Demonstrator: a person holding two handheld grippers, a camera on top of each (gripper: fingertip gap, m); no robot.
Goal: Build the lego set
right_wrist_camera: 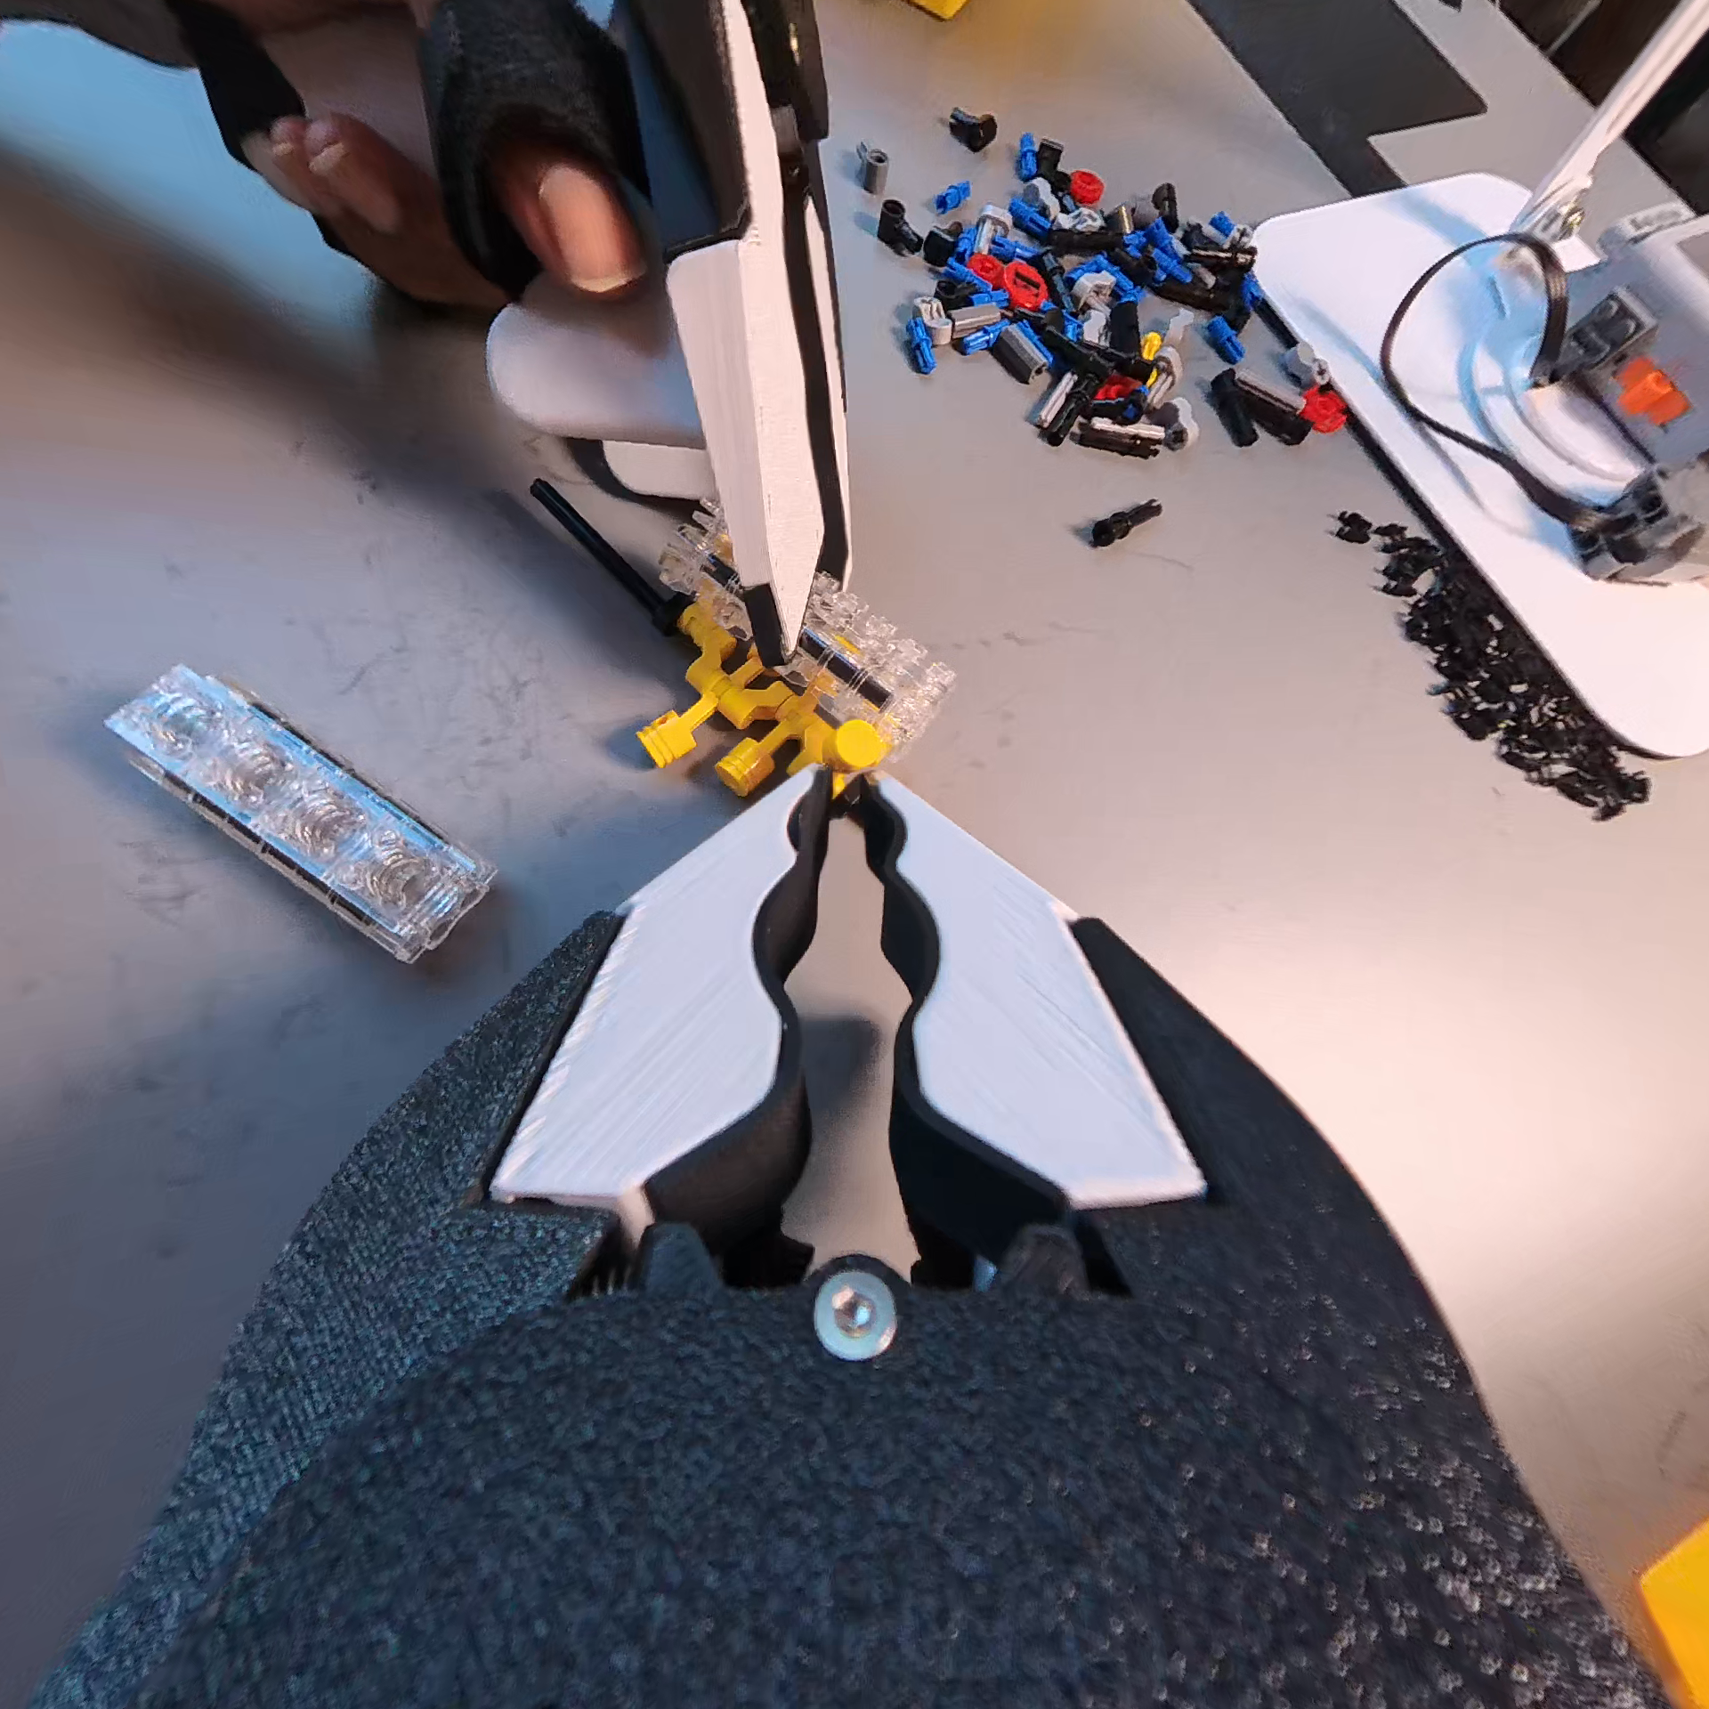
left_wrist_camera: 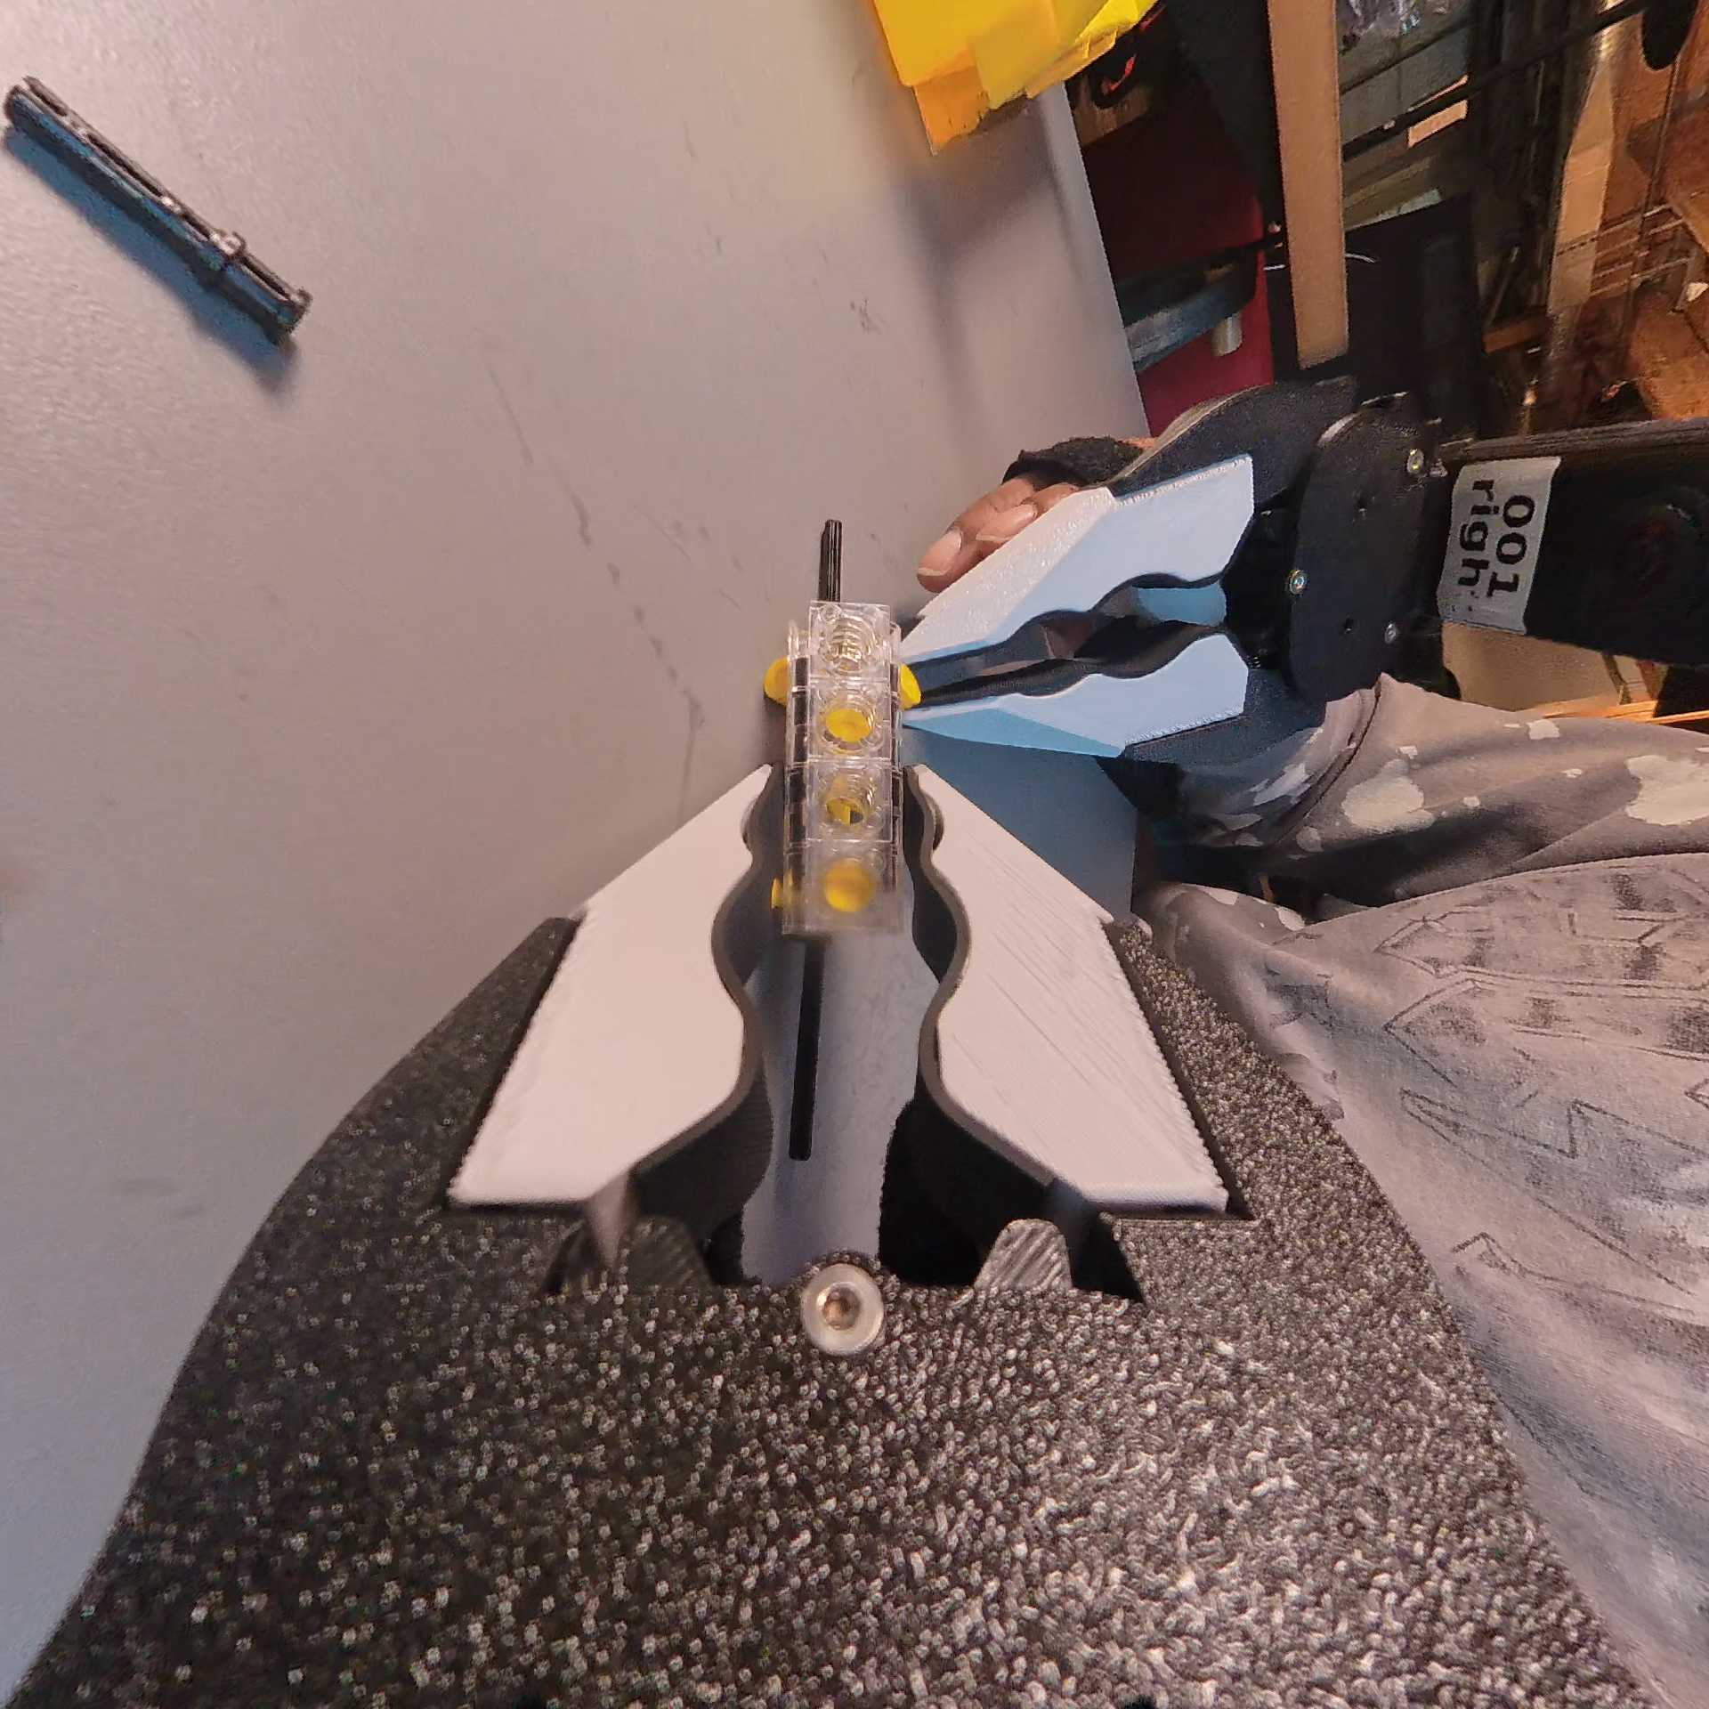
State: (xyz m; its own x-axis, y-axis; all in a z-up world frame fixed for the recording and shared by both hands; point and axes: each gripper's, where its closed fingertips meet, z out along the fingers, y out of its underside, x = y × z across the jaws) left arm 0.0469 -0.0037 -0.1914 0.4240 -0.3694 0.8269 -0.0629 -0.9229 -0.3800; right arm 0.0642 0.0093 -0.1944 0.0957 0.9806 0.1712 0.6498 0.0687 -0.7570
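My left gripper [left_wrist_camera: 842, 786] is shut on a clear engine block [left_wrist_camera: 843, 684] with yellow pistons [left_wrist_camera: 846, 721] in its bores and a black axle [left_wrist_camera: 803, 1063] running through it. In the right wrist view the left gripper [right_wrist_camera: 781, 647] comes down from above onto the block [right_wrist_camera: 860, 666], which rests on the grey table [right_wrist_camera: 1156, 925]. A yellow crankshaft and pistons [right_wrist_camera: 731, 703] stick out of its near side. My right gripper [right_wrist_camera: 842, 781] is nearly shut, and its tips pinch a yellow piston [right_wrist_camera: 855, 744] at the block's end. It also shows in the left wrist view [left_wrist_camera: 911, 689].
A second clear block [right_wrist_camera: 296, 814] lies at left. A pile of blue, black, grey and red pins [right_wrist_camera: 1082, 296] lies at the back. A black pin [right_wrist_camera: 1124, 524], a heap of black bits [right_wrist_camera: 1498, 666] and a white base with a grey motor [right_wrist_camera: 1480, 370] are at right. A black rod [left_wrist_camera: 157, 213] lies apart. Only a small space, under 4 cm, lies between the two pairs of fingers. My left tips are roughly 11 centimeters from the black pin [right_wrist_camera: 1124, 524]. My left wrist view [left_wrist_camera: 202, 237] looks at it from another angle.
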